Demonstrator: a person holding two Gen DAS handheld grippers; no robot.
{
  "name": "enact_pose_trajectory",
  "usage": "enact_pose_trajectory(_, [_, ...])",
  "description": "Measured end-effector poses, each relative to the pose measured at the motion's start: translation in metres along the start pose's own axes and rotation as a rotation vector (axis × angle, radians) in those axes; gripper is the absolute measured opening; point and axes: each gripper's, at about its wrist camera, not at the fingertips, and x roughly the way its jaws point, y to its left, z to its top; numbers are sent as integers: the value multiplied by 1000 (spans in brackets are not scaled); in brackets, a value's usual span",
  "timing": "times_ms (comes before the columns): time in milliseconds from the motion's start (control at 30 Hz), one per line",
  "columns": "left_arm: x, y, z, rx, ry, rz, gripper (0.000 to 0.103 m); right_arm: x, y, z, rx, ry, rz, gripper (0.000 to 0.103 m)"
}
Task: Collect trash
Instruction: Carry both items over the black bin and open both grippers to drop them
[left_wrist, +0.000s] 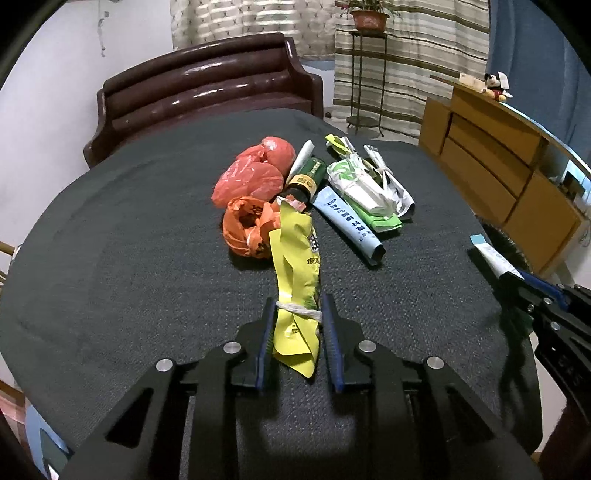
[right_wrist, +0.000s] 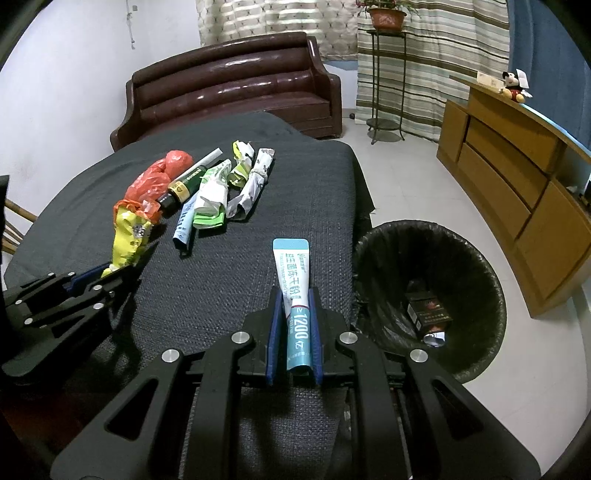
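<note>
My left gripper (left_wrist: 298, 314) is shut on a yellow wrapper (left_wrist: 295, 258) tied with string, low over the dark table cloth (left_wrist: 129, 258). My right gripper (right_wrist: 295, 299) is shut on a teal and white tube (right_wrist: 293, 280), held above the table's right edge beside a black-lined trash bin (right_wrist: 476, 258). The bin holds a dark box (right_wrist: 428, 310). The trash pile on the table has red plastic bags (left_wrist: 255, 173), an orange bag (left_wrist: 245, 229), a dark bottle (left_wrist: 304, 179), a blue and white tube (left_wrist: 351, 221) and green and white wrappers (left_wrist: 369, 188).
A brown leather sofa (right_wrist: 236, 88) stands behind the table. A wooden cabinet (right_wrist: 517, 177) with a plush toy (right_wrist: 515, 86) runs along the right wall. A plant stand (right_wrist: 386, 81) stands by striped curtains. The left gripper shows in the right wrist view (right_wrist: 110, 275).
</note>
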Motion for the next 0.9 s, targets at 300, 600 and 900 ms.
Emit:
enact_pose_trajectory(300, [-12, -9, 6, 26, -51, -10, 26, -2, -6, 3, 7, -16, -29, 14])
enact_pose_trajectory(600, [-11, -34, 27, 61, -90, -60, 26, -5, -30, 11, 51, -41, -88, 14])
enact_pose_trajectory(900, [2, -80, 46, 131, -109, -128, 26, -7, -65, 16, 108, -67, -173, 14])
